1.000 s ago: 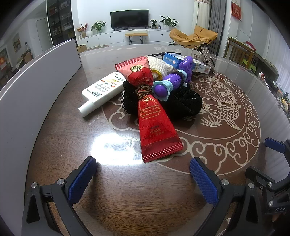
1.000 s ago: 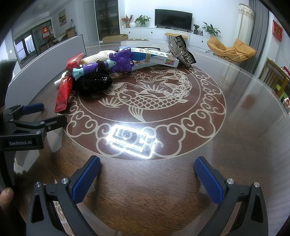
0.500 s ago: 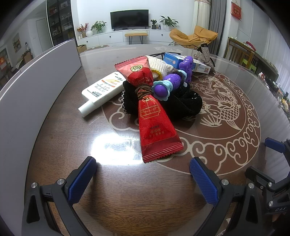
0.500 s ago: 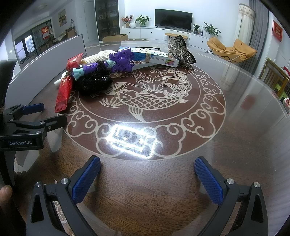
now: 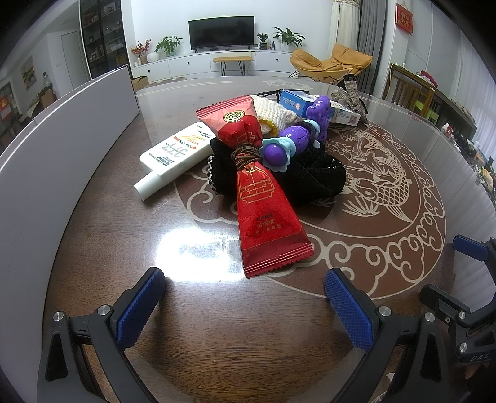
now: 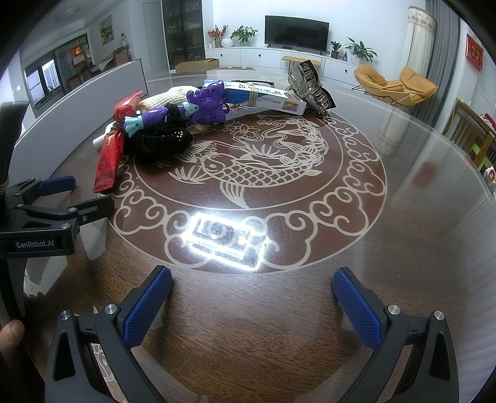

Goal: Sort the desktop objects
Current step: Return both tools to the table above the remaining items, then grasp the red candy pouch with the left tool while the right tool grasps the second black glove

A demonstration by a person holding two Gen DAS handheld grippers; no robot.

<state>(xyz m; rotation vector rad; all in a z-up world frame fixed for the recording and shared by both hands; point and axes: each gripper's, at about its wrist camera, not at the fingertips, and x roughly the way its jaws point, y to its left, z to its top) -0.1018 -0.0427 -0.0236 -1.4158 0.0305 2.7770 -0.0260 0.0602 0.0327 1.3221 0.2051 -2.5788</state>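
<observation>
From my remote seat I saw a round dark wooden table (image 6: pixel 310 310) under glass, inlaid with a pale fish-and-cloud pattern (image 6: pixel 248 173), with a bright ceiling light reflected (image 6: pixel 226 237) on it. A curved grey panel (image 5: pixel 55 148) stood along the table's left edge. Beyond, a black television (image 5: pixel 221 34) hung above a long white cabinet (image 5: pixel 198 63) lined with potted plants (image 5: pixel 167 45). A mustard-yellow lounge chair (image 5: pixel 328 63) sat to the right, beside pale curtains (image 6: pixel 417 40). A red wall hanging (image 5: pixel 404 17) showed further right, wooden chairs (image 6: pixel 471 133) below.
</observation>
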